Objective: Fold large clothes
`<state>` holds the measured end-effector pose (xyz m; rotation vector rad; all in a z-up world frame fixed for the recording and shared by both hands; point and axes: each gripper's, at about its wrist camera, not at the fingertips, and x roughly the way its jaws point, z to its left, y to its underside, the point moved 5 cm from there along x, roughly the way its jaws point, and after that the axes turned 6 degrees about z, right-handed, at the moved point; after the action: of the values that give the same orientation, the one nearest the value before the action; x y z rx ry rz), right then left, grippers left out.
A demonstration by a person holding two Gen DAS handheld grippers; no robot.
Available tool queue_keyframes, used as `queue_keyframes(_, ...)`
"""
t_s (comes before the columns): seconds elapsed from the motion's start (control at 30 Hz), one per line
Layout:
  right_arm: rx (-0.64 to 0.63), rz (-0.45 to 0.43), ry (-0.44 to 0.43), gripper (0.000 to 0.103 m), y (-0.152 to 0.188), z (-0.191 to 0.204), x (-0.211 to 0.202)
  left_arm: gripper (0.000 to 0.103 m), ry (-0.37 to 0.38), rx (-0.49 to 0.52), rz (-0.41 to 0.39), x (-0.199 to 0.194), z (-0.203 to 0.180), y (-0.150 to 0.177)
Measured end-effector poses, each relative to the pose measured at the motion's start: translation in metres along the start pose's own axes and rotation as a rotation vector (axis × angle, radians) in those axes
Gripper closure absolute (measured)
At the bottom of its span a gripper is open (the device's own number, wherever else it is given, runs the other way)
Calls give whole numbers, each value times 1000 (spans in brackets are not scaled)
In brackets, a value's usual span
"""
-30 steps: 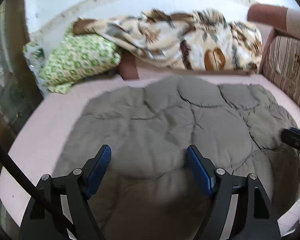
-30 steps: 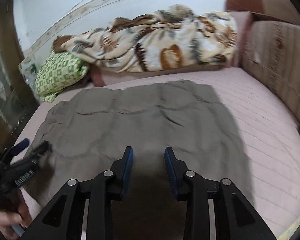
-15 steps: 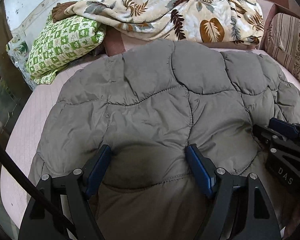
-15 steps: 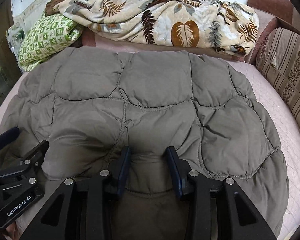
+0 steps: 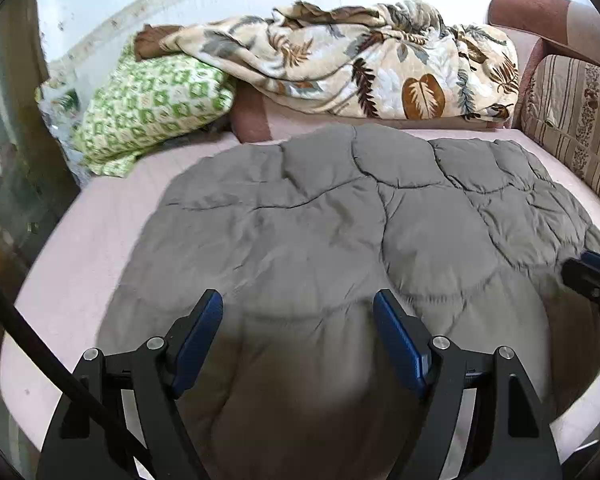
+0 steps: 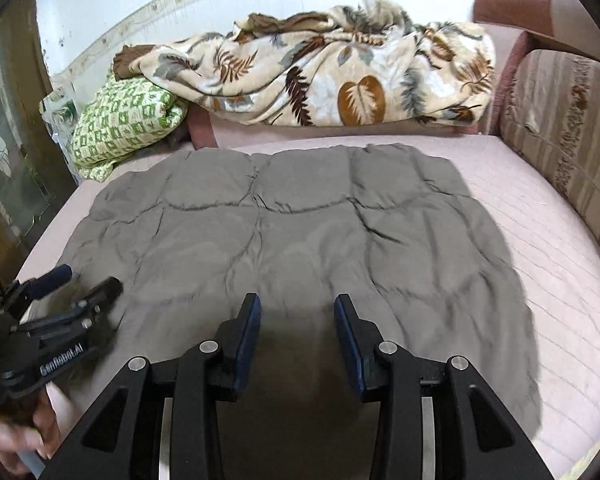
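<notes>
Garment: a grey quilted coat lies spread flat on the pink bed, its far hem just short of the leaf-patterned blanket heaped along the wall; a green patterned pillow sits beyond the coat's far left corner, touching the blanket's left end; a striped cushion stands to the coat's right, apart from it.

Left claw: jaws wide, blue pads over the near part of the coat, fabric showing between them but not pinched; contact with the cloth cannot be told; in the right wrist view the same claw hovers at the coat's near left edge, a hand gripping its handle.

Right claw: jaws at a moderate gap, nothing clamped, positioned over the coat's near middle; shadow falls on the fabric directly under it; its tips show at the coat's near right side in the left wrist view.
</notes>
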<state>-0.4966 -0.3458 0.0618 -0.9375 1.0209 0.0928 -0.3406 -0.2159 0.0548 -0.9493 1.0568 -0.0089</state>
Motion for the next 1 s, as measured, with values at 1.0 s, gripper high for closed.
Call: queue_keyframes(1.0, 183, 125, 58, 47, 69, -54, -10, 23, -29, -97, 125, -1, 50, 70)
